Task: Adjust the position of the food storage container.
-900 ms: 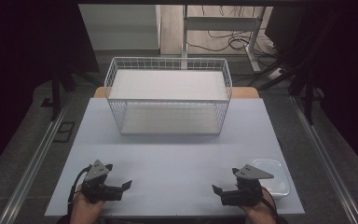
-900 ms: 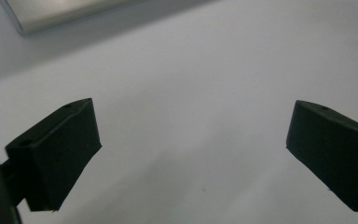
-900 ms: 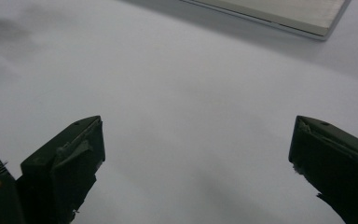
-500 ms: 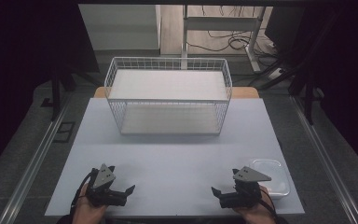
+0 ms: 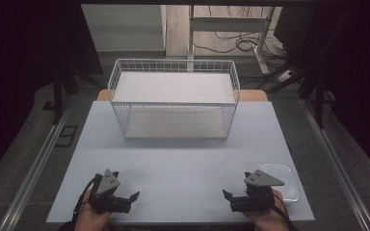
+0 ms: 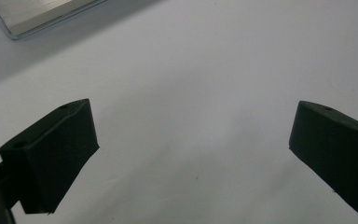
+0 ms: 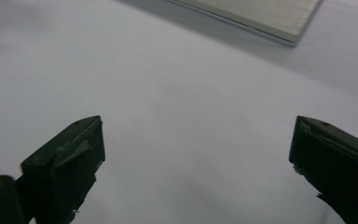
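Observation:
My left gripper (image 5: 131,202) rests near the table's front left edge, held in a hand, with its jaws pointing toward the middle. In the left gripper view the gripper (image 6: 193,123) is open wide over bare table. Near the front right edge, my right gripper (image 5: 227,201) points back toward the left one. The right gripper (image 7: 198,135) is also open wide, and nothing lies between its jaws. A clear plastic container (image 5: 282,185) sits just to the right of the right hand.
A white wire basket (image 5: 173,98) stands at the back middle of the pale table (image 5: 183,163). A pale panel with a bright rim (image 6: 37,14) crosses the top of the left gripper view, and a similar panel (image 7: 261,16) tops the right gripper view.
The left gripper has slid a little toward the front edge of the table. The right gripper has barely moved.

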